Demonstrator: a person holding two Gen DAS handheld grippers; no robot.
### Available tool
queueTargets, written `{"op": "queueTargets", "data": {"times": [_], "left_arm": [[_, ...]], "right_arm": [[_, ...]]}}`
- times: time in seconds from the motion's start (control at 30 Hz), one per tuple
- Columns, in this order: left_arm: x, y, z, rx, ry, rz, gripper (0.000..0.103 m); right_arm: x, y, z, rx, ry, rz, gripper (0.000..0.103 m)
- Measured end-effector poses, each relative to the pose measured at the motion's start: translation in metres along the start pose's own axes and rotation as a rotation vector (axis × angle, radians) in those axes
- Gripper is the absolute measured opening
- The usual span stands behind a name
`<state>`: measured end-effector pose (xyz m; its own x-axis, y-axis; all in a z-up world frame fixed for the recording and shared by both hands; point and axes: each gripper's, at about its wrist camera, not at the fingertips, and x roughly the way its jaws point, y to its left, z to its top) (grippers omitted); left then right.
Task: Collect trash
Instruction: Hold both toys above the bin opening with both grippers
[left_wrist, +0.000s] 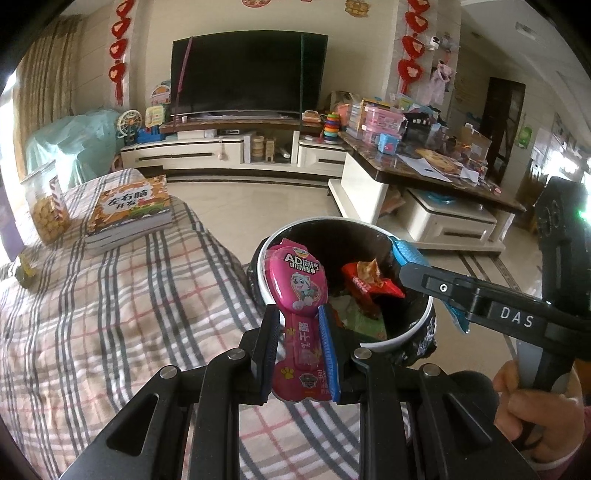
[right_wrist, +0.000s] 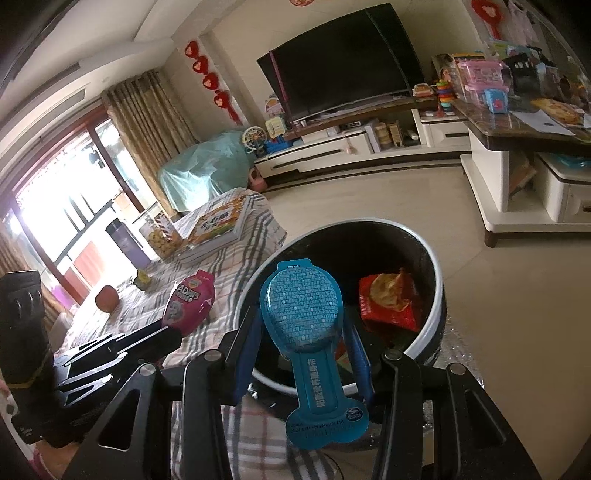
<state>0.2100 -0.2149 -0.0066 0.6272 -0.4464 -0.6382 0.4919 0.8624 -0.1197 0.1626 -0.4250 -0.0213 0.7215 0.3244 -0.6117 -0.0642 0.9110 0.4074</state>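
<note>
My left gripper (left_wrist: 294, 314) is shut on a pink snack wrapper (left_wrist: 297, 280), held over the near rim of the round trash bin (left_wrist: 413, 328). My right gripper (right_wrist: 301, 325) is shut on a blue snack wrapper (right_wrist: 301, 306) above the bin (right_wrist: 436, 295); it shows in the left wrist view (left_wrist: 406, 254) over the bin's far right rim. A red wrapper (left_wrist: 365, 284) lies inside the bin, also seen in the right wrist view (right_wrist: 391, 302). The pink wrapper (right_wrist: 192, 297) shows left of the bin in the right wrist view.
A plaid-covered table (left_wrist: 110, 314) stands left of the bin, carrying books (left_wrist: 129, 214), a cookie jar (left_wrist: 46, 206), a purple flask (right_wrist: 127, 245) and a brown item (right_wrist: 106, 298). A cluttered coffee table (left_wrist: 424, 173) and TV stand (left_wrist: 229, 147) lie beyond.
</note>
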Motion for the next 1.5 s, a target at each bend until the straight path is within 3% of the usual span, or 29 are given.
{"op": "queueTargets", "data": {"times": [1.5], "left_arm": [[0.032,-0.023,0.021,0.039,0.008,-0.006,0.021]], "right_arm": [[0.015,-0.020,0.022,-0.014,0.015,-0.040,0.045]]}}
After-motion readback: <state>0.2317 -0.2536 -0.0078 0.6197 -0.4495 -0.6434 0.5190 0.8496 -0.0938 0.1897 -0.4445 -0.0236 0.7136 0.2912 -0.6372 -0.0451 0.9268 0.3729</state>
